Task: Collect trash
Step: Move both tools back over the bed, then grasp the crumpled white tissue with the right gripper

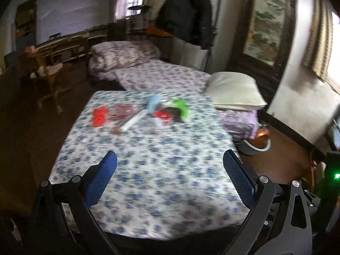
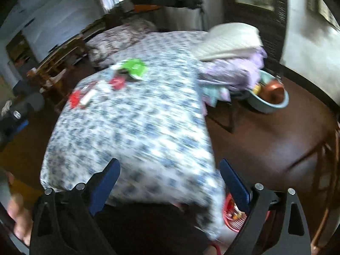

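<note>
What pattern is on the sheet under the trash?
White sheet with small blue flowers, clearest in the left wrist view.

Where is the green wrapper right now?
The green wrapper lies on the floral bedsheet, far end of the trash pile, beside the red packet.

Motion blur smeared both views, so the litter heaped on the blue-flowered bedsheet (image 1: 148,170) read only as colours: a red wrapper (image 1: 98,116), a green packet (image 1: 180,106) and a pale blue item (image 1: 153,104) whose labels and exact shapes could not be told. In the right wrist view a red basket (image 2: 231,218) showed only as a sliver past the bedsheet's near corner, most of it hidden by the drooping cloth and the gripper frame, its contents too blurred to name. Beside the bedsheet, a copper pot (image 2: 274,92) sat in a light-blue basin (image 2: 267,106) partly covered by a lavender cloth bundle (image 2: 233,72).
</note>
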Action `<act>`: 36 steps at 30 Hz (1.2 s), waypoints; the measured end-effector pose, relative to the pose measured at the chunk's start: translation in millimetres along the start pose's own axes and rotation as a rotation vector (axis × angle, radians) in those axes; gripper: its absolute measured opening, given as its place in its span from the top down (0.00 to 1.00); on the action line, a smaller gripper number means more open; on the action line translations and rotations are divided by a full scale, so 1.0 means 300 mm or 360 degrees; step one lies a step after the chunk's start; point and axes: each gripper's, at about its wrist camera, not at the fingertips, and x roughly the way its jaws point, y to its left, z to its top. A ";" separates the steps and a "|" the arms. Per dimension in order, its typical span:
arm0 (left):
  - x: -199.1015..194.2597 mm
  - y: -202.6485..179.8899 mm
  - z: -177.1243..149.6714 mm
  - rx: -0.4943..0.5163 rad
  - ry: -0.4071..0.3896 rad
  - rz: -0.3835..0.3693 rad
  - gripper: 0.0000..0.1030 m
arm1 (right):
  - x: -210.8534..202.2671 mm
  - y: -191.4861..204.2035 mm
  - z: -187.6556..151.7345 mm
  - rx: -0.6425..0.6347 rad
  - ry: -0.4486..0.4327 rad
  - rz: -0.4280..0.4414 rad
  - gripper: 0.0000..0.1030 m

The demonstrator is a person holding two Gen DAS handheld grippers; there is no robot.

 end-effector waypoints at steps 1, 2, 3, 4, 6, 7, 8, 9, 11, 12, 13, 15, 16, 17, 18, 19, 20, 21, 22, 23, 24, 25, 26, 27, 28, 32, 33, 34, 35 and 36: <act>0.012 0.025 0.003 -0.0013 0.0004 0.0033 0.07 | 0.025 0.042 0.017 -0.0024 -0.0001 0.0010 0.10; 0.032 0.069 0.014 -0.0039 0.0008 0.0086 0.07 | 0.052 0.080 0.031 -0.0046 0.0000 0.0020 0.10; 0.054 0.111 0.026 -0.0070 0.0014 0.0127 0.07 | 0.068 0.102 0.035 -0.0059 -0.0001 0.0029 0.10; 0.077 0.156 0.045 -0.0108 0.0023 0.0154 0.07 | 0.095 0.132 0.049 -0.0079 -0.0002 0.0038 0.10; 0.132 0.264 0.088 -0.0211 0.0046 0.0213 0.07 | 0.137 0.182 0.063 -0.0113 -0.0011 0.0052 0.10; 0.157 0.311 0.109 -0.0254 0.0054 0.0238 0.07 | 0.160 0.206 0.075 -0.0133 -0.0019 0.0056 0.10; 0.190 0.365 0.132 -0.0305 0.0072 0.0261 0.07 | 0.182 0.227 0.087 -0.0153 -0.0024 0.0059 0.10; 0.211 0.401 0.145 -0.0343 0.0084 0.0274 0.07 | 0.202 0.244 0.097 -0.0170 -0.0029 0.0061 0.10; 0.251 0.471 0.168 -0.0414 0.0089 0.0301 0.07 | 0.227 0.264 0.111 -0.0193 -0.0037 0.0064 0.10; 0.265 0.495 0.173 -0.0438 0.0086 0.0315 0.07 | 0.236 0.271 0.116 -0.0206 -0.0052 0.0069 0.10; 0.277 0.520 0.168 -0.0462 0.0078 0.0332 0.07 | 0.242 0.268 0.117 -0.0214 -0.0063 0.0072 0.10; 0.299 0.546 0.153 -0.0484 0.0085 0.0354 0.07 | 0.250 0.271 0.112 -0.0229 -0.0082 0.0077 0.10; 0.315 0.557 0.143 -0.0497 0.0110 0.0362 0.07 | 0.255 0.270 0.105 -0.0234 -0.0090 0.0085 0.10; 0.329 0.567 0.133 -0.0513 0.0143 0.0354 0.07 | 0.263 0.273 0.101 -0.0240 -0.0089 0.0090 0.10; 0.331 0.565 0.131 -0.0516 0.0154 0.0345 0.07 | 0.273 0.276 0.094 -0.0250 -0.0076 0.0090 0.10; 0.322 0.562 0.131 -0.0505 0.0141 0.0351 0.07 | 0.285 0.282 0.096 -0.0257 -0.0067 0.0092 0.10; 0.317 0.555 0.133 -0.0484 0.0119 0.0372 0.07 | 0.289 0.288 0.095 -0.0266 -0.0061 0.0098 0.10; 0.307 0.547 0.135 -0.0462 0.0095 0.0397 0.07 | 0.291 0.292 0.095 -0.0272 -0.0062 0.0104 0.10; 0.299 0.537 0.138 -0.0441 0.0073 0.0415 0.07 | 0.292 0.300 0.102 -0.0275 -0.0070 0.0113 0.10; 0.292 0.524 0.137 -0.0420 0.0057 0.0420 0.07 | 0.294 0.308 0.113 -0.0270 -0.0077 0.0129 0.10; 0.292 0.513 0.139 -0.0406 0.0052 0.0417 0.07 | 0.298 0.315 0.126 -0.0262 -0.0075 0.0146 0.10; 0.292 0.503 0.137 -0.0391 0.0050 0.0414 0.07 | 0.307 0.327 0.152 -0.0240 -0.0067 0.0180 0.10; 0.296 0.493 0.137 -0.0371 0.0052 0.0417 0.07 | 0.317 0.341 0.183 -0.0210 -0.0069 0.0209 0.10; 0.298 0.485 0.138 -0.0357 0.0052 0.0424 0.07 | 0.332 0.355 0.217 -0.0185 -0.0078 0.0230 0.10; 0.299 0.482 0.136 -0.0343 0.0052 0.0439 0.07 | 0.349 0.369 0.241 -0.0173 -0.0081 0.0238 0.10; 0.310 0.510 0.133 -0.0364 0.0059 0.0460 0.07 | 0.466 0.424 0.348 -0.0139 -0.0060 0.0238 0.10; 0.313 0.518 0.133 -0.0375 0.0064 0.0459 0.07 | 0.514 0.432 0.371 -0.0114 -0.0030 0.0227 0.10; 0.315 0.533 0.131 -0.0395 0.0073 0.0457 0.07 | 0.541 0.433 0.382 -0.0097 -0.0013 0.0225 0.10; 0.314 0.541 0.127 -0.0407 0.0076 0.0452 0.07 | 0.572 0.436 0.391 -0.0078 0.0009 0.0222 0.10; 0.314 0.552 0.126 -0.0421 0.0079 0.0444 0.07 | 0.612 0.435 0.399 -0.0048 0.0048 0.0227 0.11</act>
